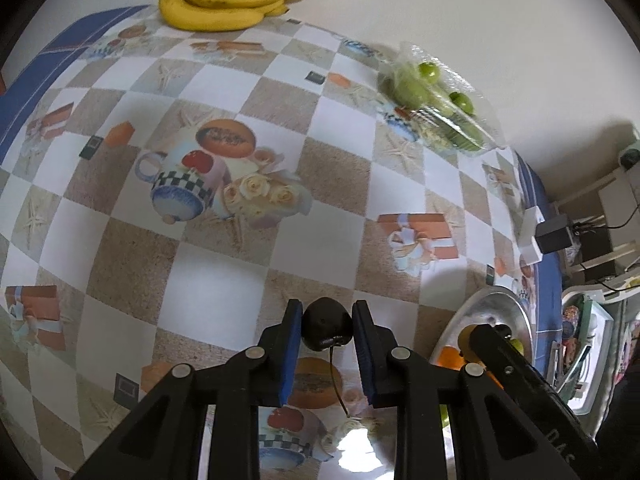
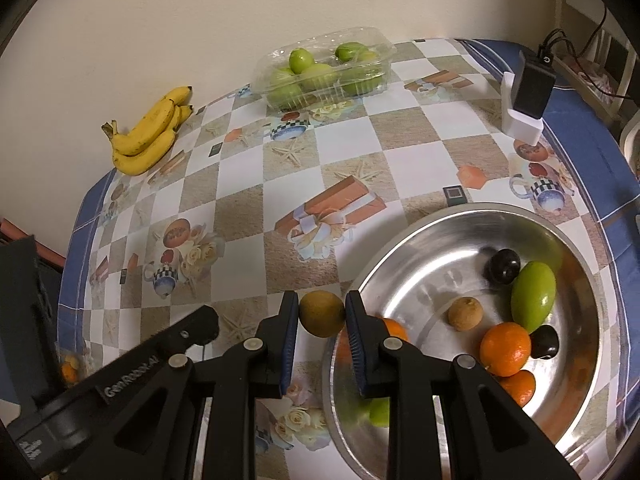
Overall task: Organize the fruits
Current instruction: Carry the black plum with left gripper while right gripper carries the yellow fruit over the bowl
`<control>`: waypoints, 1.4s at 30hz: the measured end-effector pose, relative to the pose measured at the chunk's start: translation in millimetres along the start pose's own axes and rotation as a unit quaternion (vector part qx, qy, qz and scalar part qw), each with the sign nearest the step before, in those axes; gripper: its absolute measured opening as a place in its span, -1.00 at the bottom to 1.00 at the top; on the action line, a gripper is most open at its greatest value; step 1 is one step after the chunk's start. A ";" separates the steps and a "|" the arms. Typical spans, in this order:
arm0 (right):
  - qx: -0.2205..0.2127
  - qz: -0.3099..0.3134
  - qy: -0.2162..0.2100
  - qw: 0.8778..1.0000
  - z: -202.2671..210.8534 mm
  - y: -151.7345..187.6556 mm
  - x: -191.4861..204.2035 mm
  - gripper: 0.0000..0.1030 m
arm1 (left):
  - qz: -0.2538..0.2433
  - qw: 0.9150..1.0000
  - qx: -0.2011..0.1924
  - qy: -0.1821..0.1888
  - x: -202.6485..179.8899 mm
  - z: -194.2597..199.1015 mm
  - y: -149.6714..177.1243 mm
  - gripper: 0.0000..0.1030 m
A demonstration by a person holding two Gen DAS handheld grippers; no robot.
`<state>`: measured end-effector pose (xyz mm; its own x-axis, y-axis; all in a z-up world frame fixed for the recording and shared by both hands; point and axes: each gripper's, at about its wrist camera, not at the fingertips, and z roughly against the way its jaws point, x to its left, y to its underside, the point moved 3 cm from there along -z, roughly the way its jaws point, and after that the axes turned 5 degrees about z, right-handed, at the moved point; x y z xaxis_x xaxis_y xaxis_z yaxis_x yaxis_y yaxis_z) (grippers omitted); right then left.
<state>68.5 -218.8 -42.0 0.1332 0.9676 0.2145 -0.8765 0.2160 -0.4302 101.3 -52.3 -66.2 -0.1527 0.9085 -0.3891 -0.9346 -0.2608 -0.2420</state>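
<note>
My left gripper is shut on a dark cherry, its thin stem hanging down, held above the patterned tablecloth. A small round brown fruit sits pinched in my right gripper, just left of the rim of a metal bowl. Inside the bowl lie another brown fruit, a green fruit, oranges and two dark cherries. The bowl also shows at the lower right of the left wrist view, with the right gripper's body over it.
A bunch of bananas lies by the wall at the back left. A clear plastic box of green fruits stands at the back centre. A black device on a white stand sits near the table's right edge.
</note>
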 end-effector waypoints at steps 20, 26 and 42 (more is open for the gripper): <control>-0.014 -0.074 0.064 0.995 28.5 -0.2 -110.2 -0.51 | -0.136 0.990 0.011 0.028 -109.4 -5.8 49.4 -0.47; -0.025 -0.090 0.055 0.994 26.4 -2.3 -120.8 -0.51 | -0.159 0.987 0.010 0.033 -124.6 -16.5 54.1 -0.47; -0.027 -0.080 0.040 0.996 1.9 -8.3 -110.6 -0.51 | -0.166 0.985 0.002 0.040 -127.7 -41.8 48.1 -0.47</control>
<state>60.2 -327.9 -60.5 0.3082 0.9268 0.2145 -0.8153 0.3735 -0.4426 89.3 -194.6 -65.4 0.1869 0.9147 -0.3584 -0.9303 0.0477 -0.3636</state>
